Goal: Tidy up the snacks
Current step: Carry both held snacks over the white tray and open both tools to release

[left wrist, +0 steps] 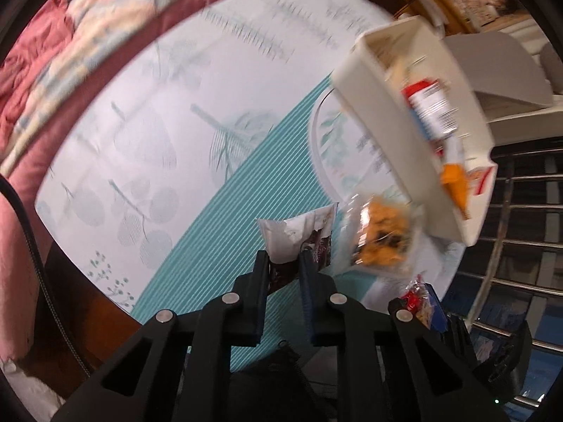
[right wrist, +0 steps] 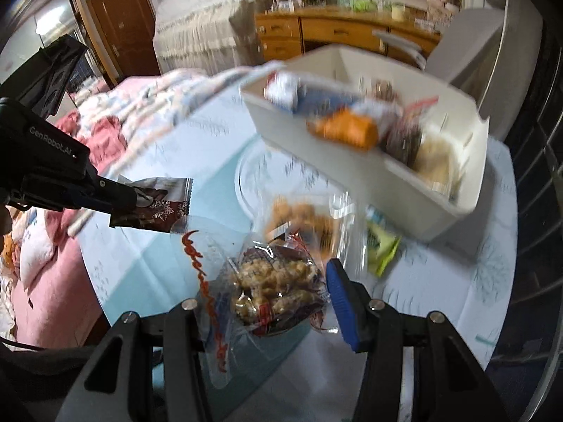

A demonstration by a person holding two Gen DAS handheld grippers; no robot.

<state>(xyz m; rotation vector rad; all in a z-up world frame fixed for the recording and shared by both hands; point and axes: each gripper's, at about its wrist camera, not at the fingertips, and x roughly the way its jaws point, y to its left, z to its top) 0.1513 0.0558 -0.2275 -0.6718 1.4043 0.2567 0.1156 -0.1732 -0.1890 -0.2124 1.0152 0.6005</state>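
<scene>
Left tongs point(left wrist: 283, 263) level, gripping wrapper point(left wrist: 299, 242).

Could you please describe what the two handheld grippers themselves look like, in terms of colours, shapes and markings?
Both are matte black plastic linkages with silver round pivot pins. The left gripper has slim black fingers, one edged with a ribbed blue pad, and its body reads "GenRobot.AI" in white in the right wrist view. The right gripper shows a bright blue ribbed pad. A black cable runs beside the left.
</scene>
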